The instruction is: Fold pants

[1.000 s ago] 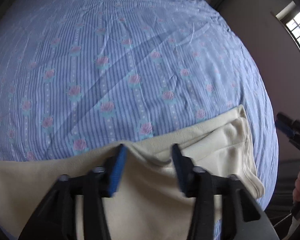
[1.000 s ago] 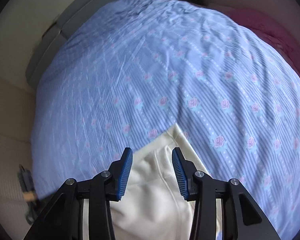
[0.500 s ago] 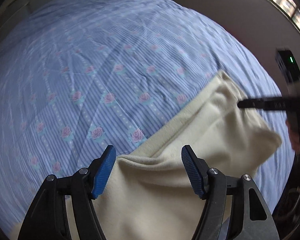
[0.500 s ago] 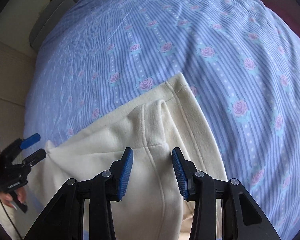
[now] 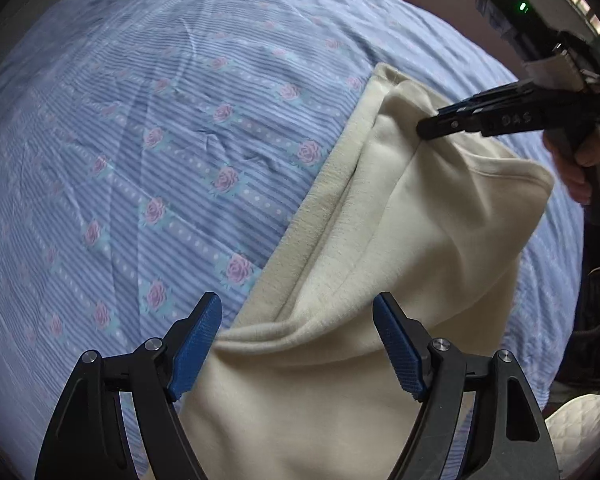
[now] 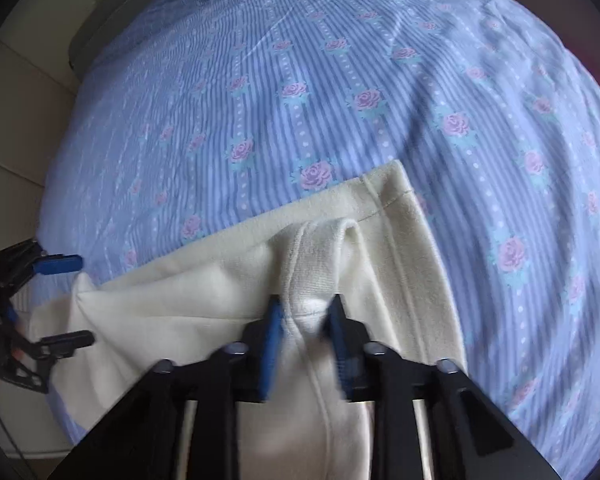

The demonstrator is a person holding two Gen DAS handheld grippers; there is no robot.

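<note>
Cream fleece pants (image 5: 420,248) lie folded on a blue striped bedsheet with pink roses (image 5: 160,140). My left gripper (image 5: 298,340) is open above a raised ridge of the pants, jaws wide apart. My right gripper (image 6: 306,324) is shut on a bunched fold of the cream pants (image 6: 316,264) near their end. In the left wrist view the right gripper (image 5: 424,130) shows at the far corner of the pants, pinching the cloth. In the right wrist view the left gripper (image 6: 66,300) shows open at the left end of the pants.
The bedsheet (image 6: 340,80) covers the whole bed. The bed's edge and a pale floor (image 6: 16,120) lie at the left of the right wrist view. A white quilted item (image 5: 576,432) sits at the lower right of the left wrist view.
My right gripper has moved forward onto the pants and closed on a fold of cloth. My left gripper has opened wider and swung so the pants run away to the upper right.
</note>
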